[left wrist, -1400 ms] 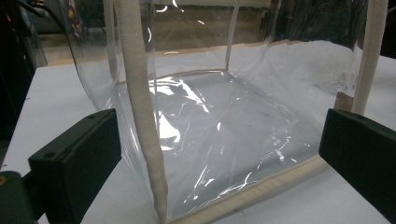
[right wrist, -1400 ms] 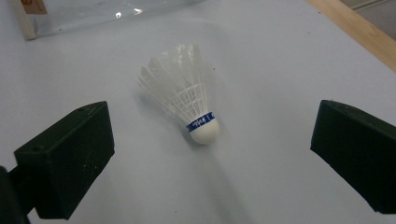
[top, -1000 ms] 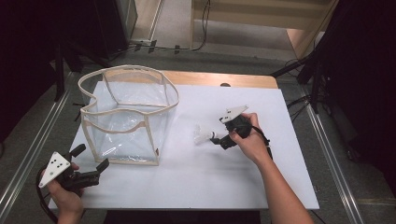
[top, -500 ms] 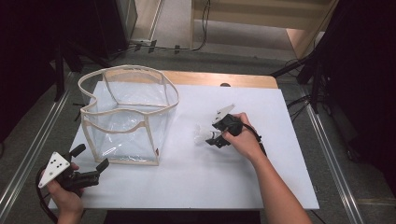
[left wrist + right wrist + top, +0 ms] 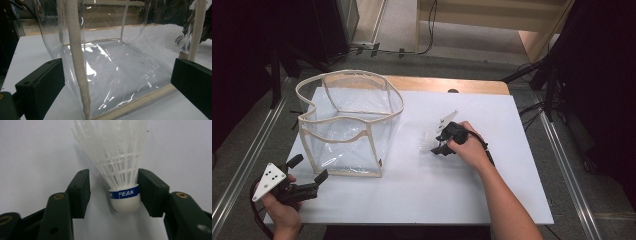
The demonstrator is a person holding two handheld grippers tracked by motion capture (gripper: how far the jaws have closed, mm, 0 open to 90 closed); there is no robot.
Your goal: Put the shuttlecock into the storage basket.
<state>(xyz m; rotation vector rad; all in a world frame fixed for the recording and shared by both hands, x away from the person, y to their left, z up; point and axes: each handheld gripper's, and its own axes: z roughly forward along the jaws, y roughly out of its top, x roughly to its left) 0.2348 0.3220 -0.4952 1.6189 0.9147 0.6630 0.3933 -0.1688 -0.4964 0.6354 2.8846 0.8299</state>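
Note:
A white plastic shuttlecock [image 5: 122, 167] with a blue band marked PEAK lies on the white table [image 5: 462, 200], right of centre. My right gripper [image 5: 113, 186] is open around its cork end: the right jaw touches the cork and the left jaw stands a little off it. From above, the right gripper [image 5: 443, 145] is low over the shuttlecock [image 5: 429, 142]. A clear plastic bag [image 5: 347, 125] with cream edging stands open on the table's left half. My left gripper [image 5: 308, 169] is open at the front left corner, facing the bag [image 5: 120, 62] with nothing between its fingers.
A cream seam [image 5: 77, 60] of the bag rises close in front of the left gripper [image 5: 117, 82]. A wooden strip [image 5: 447, 85] runs along the table's far edge. Dark stands [image 5: 552, 85] and floor rails flank the table.
My right hand has slid left and down, bringing its jaws around the shuttlecock's cork. The left gripper has stayed put.

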